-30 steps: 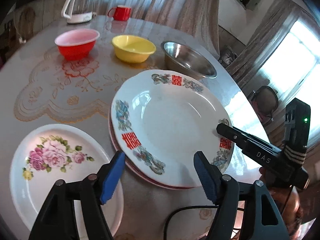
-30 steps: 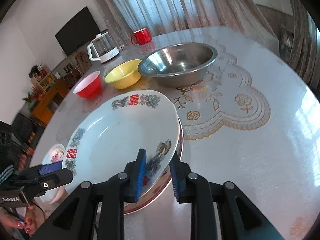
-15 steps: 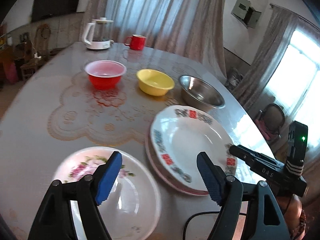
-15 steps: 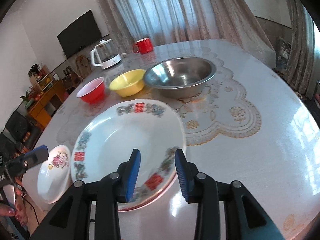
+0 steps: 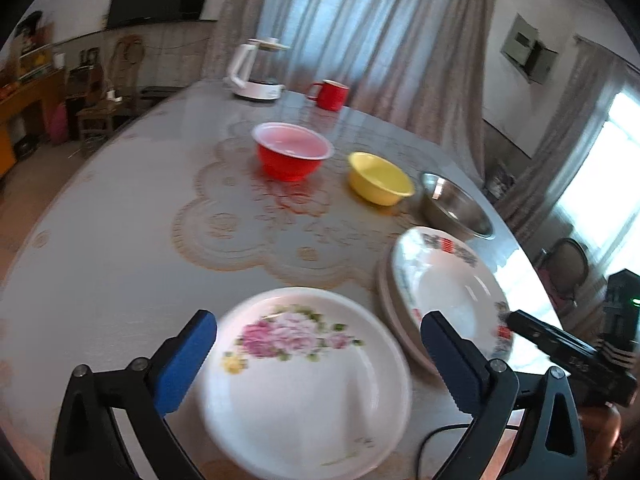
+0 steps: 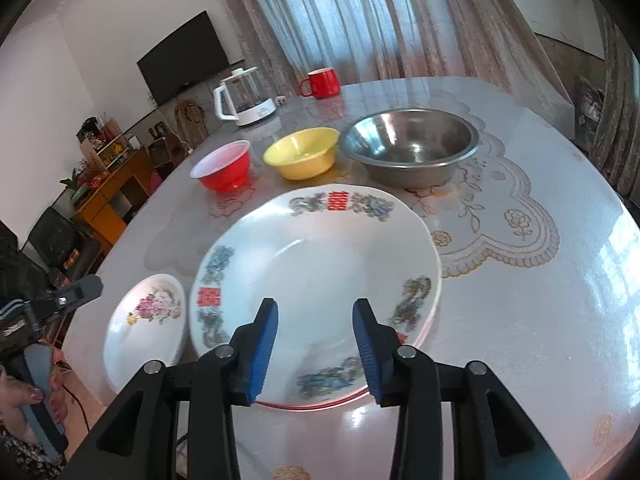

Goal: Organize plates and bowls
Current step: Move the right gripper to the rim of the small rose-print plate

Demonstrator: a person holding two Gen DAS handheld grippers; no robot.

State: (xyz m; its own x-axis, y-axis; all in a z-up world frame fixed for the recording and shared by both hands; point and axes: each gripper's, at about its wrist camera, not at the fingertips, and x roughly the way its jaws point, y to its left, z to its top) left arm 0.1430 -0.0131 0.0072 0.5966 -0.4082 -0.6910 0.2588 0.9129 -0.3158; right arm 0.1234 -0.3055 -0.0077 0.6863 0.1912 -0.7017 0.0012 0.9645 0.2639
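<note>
White flowered plate (image 5: 304,380) lies untouched between the opening left tool's (image 5: 318,358) wide jaws

Flower plate (image 6: 144,320) sits near-left on the table (image 6: 540,300), just beside the big plate (image 6: 320,264), which rests on another plate. Beyond them runs a row: plastic bowl (image 6: 222,168) left, middle bowl (image 6: 302,152), steel bowl (image 6: 412,148) right. Farthest back stand the kettle (image 6: 246,98) and, right of it, the mug (image 6: 322,82).
</note>
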